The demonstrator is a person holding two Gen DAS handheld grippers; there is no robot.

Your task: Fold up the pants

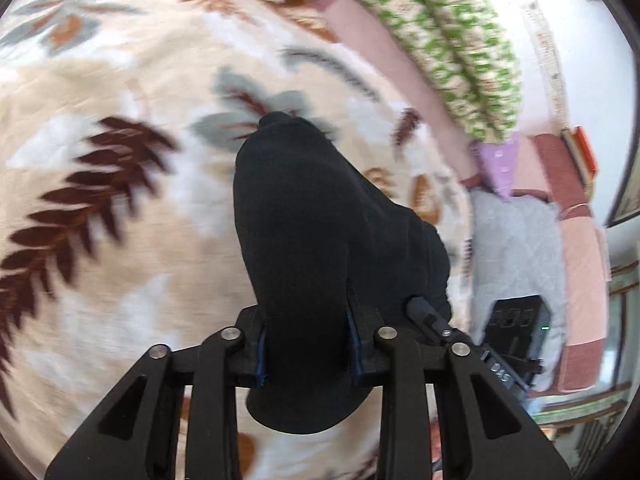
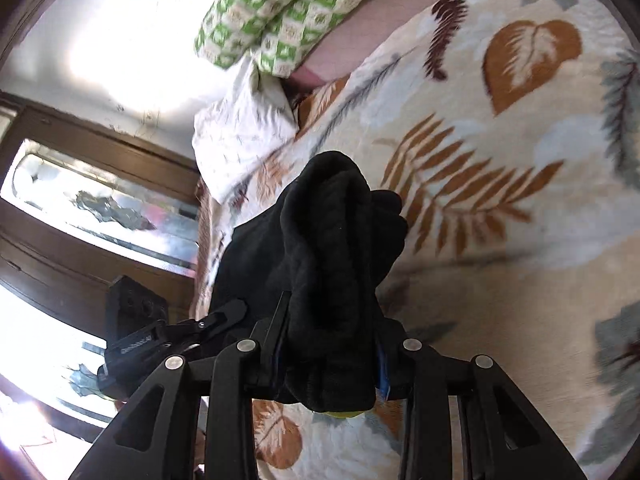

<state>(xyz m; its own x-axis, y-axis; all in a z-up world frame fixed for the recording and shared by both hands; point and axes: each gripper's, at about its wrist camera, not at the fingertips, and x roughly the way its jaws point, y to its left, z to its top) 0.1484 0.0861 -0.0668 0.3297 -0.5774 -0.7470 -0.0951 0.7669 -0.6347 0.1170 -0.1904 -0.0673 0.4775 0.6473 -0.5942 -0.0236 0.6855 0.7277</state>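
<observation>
Two hand-held grippers, each clamping a bunched handful of one black, soft fleece pair of pants (image 1: 320, 216). Holding the cloth between the blue-edged pads of the left hand-held gripper (image 1: 309, 350), a thick fold spilling out both ahead of the jaws and back toward the camera. Gripping likewise with the right hand-held gripper (image 2: 334, 354), a ribbed, rolled wad standing up past its fingers. Hanging the garment above one cream bed blanket printed with brown and grey leaves (image 1: 132, 208), the fabric apparently lifted off the bed rather than lying flat.

Judging progress: still early or mid-way, probably. Carrying or repositioning the pants, not yet laying them out; no neat rectangle showing anywhere, no crease pressed. Left to do, by this reading: spreading the legs flat on the blanket, bringing one half over the other, smoothing.

Counting the rest: one green-and-white patterned quilt (image 1: 452, 40) heaped at the bed's far edge, one white crumpled pillow (image 2: 244, 136) beside it, one grey quilted cloth (image 1: 516, 248) lying off to the side.
</observation>
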